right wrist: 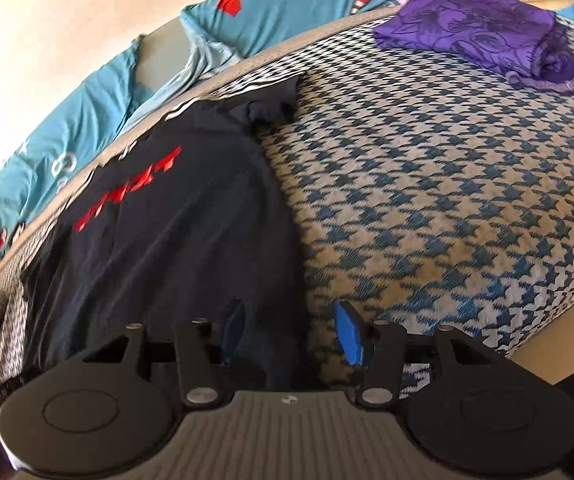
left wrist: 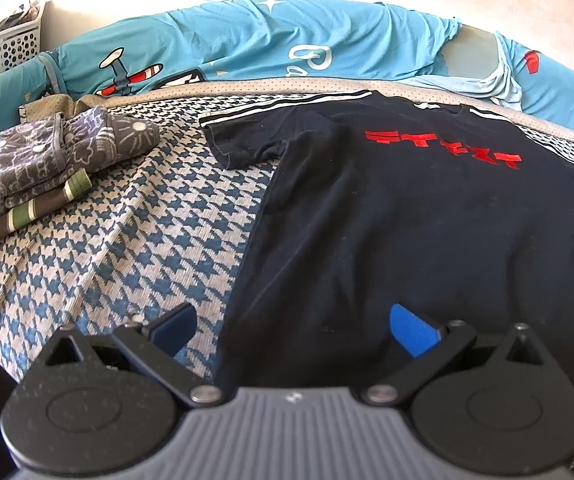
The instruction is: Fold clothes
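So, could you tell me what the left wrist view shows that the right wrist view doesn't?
Only the left wrist view shows the stack of folded clothes, a white basket and the open left gripper. Only the right wrist view shows the purple garment and the right gripper, jaws apart. Both show the black T-shirt lying flat on the houndstooth cover.

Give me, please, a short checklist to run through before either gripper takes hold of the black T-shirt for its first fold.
1. Black T-shirt spread flat on the houndstooth cover: ok.
2. Left gripper open over the hem: ok.
3. Right gripper open, nothing pinched: ok.
4. Right sleeve smooth: not ok, bunched.
5. Folded stack apart from the shirt: ok.
6. Purple garment apart from the shirt: ok.
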Demonstrator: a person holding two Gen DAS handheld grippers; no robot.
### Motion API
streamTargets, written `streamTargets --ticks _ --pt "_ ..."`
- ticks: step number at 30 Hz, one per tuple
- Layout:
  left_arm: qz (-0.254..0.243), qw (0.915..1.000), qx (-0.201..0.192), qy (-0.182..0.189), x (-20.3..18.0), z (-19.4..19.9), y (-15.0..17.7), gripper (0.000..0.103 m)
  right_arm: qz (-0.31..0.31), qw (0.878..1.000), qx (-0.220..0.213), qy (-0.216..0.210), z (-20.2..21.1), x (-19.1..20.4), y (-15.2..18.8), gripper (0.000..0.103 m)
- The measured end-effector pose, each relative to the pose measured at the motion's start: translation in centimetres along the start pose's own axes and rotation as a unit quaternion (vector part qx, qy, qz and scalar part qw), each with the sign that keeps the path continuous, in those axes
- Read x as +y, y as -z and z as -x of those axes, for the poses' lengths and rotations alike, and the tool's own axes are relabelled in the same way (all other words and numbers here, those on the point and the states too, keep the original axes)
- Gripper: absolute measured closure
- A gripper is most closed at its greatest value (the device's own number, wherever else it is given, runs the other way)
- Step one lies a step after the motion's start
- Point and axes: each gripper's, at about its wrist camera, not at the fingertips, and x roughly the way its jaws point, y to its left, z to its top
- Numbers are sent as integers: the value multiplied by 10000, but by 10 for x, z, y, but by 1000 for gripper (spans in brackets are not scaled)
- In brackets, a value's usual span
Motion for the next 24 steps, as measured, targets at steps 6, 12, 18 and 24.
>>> streamTargets --ticks 6,12,18,24 --pt "11 10000 27 -39 1 -1 0 0 641 9976 -27 273 -1 20 9 66" --pt "2 10000 41 -81 2 -2 1 0 652 9975 -56 265 -1 21 8 86" --pt "3 9999 31 -108 3 0 2 0 593 9979 -152 209 2 22 9 95" --pt "24 9999 81 -97 5 2 2 0 444 9967 -515 446 18 20 13 97"
